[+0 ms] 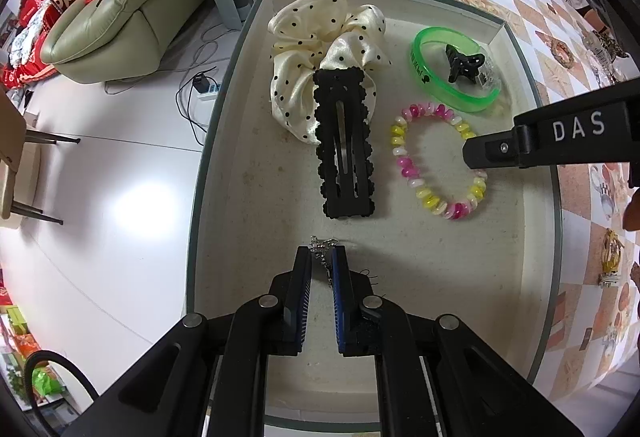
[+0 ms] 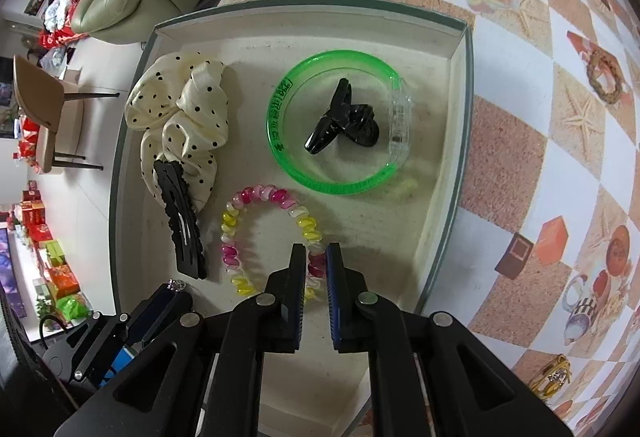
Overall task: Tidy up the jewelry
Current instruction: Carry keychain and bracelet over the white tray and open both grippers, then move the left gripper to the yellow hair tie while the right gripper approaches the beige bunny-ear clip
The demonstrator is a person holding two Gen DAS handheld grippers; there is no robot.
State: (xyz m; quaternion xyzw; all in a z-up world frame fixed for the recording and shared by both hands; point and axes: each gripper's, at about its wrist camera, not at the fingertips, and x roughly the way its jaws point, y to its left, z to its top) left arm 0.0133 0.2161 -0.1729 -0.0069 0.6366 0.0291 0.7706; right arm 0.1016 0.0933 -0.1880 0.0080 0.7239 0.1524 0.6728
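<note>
A shallow cream tray (image 1: 208,177) (image 2: 452,109) holds a dotted cream scrunchie (image 1: 320,37) (image 2: 176,109), a black scalloped hair clip (image 1: 344,149) (image 2: 180,221), a green bangle (image 1: 424,77) (image 2: 280,141) around a black claw clip (image 1: 464,65) (image 2: 340,121), and a pink-and-yellow coil bracelet (image 1: 404,153) (image 2: 256,197). Low over the tray's near end, my left gripper (image 1: 323,257) (image 2: 176,287) is shut on a silver chain (image 1: 322,247). The bracelet lies flat on the tray floor, and its near side passes between the slightly parted fingers of my right gripper (image 2: 316,261) (image 1: 472,157).
The tray sits at the left edge of a table with a patterned cloth (image 2: 520,157). A yellow jewelry piece (image 1: 612,257) (image 2: 556,377) lies on the cloth to the right. Left of the table are white floor, a sofa (image 1: 120,17) and a chair (image 2: 40,97).
</note>
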